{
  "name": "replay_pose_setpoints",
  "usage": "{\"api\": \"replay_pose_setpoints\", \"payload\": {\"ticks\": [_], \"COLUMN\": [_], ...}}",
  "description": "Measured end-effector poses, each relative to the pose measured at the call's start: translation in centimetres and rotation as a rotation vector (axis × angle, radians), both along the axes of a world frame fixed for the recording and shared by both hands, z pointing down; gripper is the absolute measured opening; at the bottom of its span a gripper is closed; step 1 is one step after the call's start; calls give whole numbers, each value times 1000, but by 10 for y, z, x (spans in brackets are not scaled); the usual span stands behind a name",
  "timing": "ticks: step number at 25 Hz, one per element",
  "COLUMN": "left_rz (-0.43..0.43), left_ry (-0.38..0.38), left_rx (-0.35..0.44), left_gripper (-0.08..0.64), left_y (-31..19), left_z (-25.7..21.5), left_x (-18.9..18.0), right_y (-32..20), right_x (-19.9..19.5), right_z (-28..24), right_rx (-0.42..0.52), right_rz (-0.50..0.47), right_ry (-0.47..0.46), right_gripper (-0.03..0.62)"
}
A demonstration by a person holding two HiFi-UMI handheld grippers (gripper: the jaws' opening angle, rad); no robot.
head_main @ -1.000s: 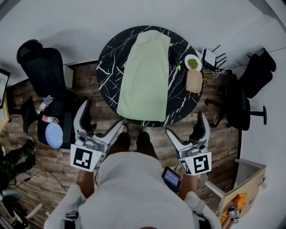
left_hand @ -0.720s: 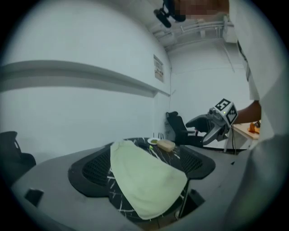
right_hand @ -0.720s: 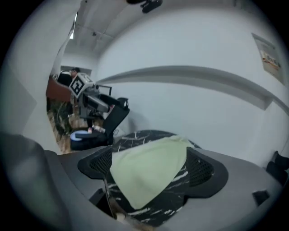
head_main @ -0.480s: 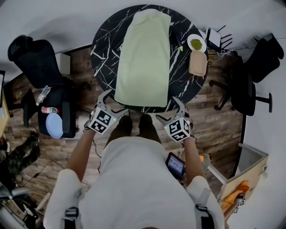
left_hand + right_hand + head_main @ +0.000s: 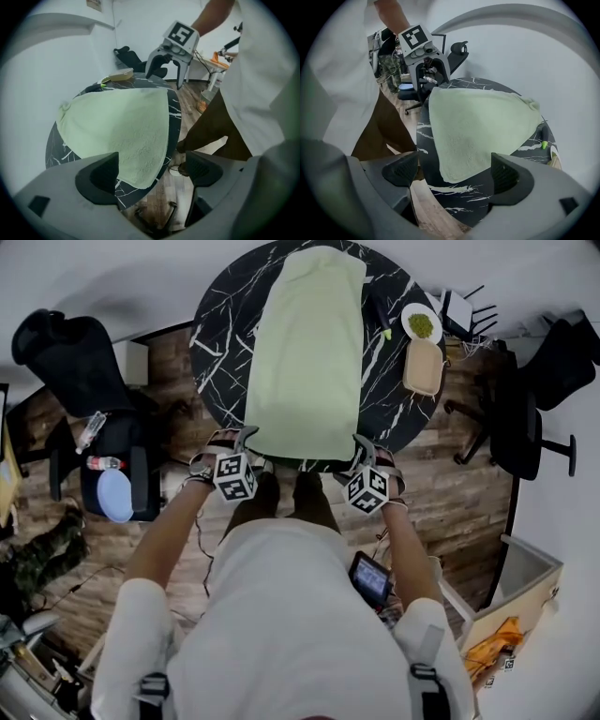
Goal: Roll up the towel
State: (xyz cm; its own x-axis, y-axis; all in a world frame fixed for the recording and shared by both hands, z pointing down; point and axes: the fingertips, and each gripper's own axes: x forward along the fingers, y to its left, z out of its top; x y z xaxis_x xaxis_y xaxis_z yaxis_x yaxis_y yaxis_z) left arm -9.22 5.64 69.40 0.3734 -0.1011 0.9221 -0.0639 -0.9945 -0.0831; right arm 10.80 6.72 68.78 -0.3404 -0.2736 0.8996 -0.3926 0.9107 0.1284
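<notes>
A pale green towel [image 5: 307,352] lies flat and lengthwise across the round black marble table [image 5: 217,343]. Its near edge hangs slightly over the table's front rim. My left gripper [image 5: 240,439] hovers open at the towel's near left corner [image 5: 140,177], with nothing between its jaws. At the near right corner [image 5: 452,174] my right gripper [image 5: 361,448] is open too and holds nothing. In the left gripper view the towel [image 5: 119,129] stretches away with the right gripper [image 5: 172,47] beyond it. The right gripper view shows the towel [image 5: 480,124] and the left gripper [image 5: 423,54] opposite.
A small plate of green food [image 5: 419,324] and a tan oblong container [image 5: 422,367] sit at the table's right edge. A black office chair [image 5: 84,381] stands left, another dark chair [image 5: 534,399] right. My legs and shoes [image 5: 286,498] are against the table's front.
Both grippers rose from beside my waist to the table's front edge and now flank the towel's near corners. The towel has not moved.
</notes>
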Motion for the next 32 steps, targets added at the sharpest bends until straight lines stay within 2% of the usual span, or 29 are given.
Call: {"api": "replay_pose_setpoints", "payload": {"ticks": [5,6,7,8,9,12,20,25,32], "left_rz": [73,80,86,91,98,126,187,174,123], "left_ry": [-42,-46,-48,-49,-51,-69,-115,-137,-111], "left_rx": [-14,7,29,43,46,22,-22,-21,-47], "left_gripper": [437,355,159,109,105,122,172,169,159], "left_y": [-1,-4,-8,-10,-10,-4,11,10,10], "left_z": [9,9,9,9,9,11,22,29,29], "left_x": [2,2,3,3,4,4,-2,-8,-10], "right_y": [-2,-3,-4,-6,-7,-5,7,14,30], "right_x": [-2,-2,-2,-1,-1,0,0,2,11], "right_z": [9,9,9,8,7,9,18,19,28], "right_rx": [-34,-35,-30,-20,-9,-14,-53,-67,-110], "right_rz": [-37,-41,-43,-46,-49,-72,-156,-184,-172], "right_ry": [31,37,45,52,58,80,131,147,151], "right_gripper": [483,480,447,299,167,209,189,189,150]}}
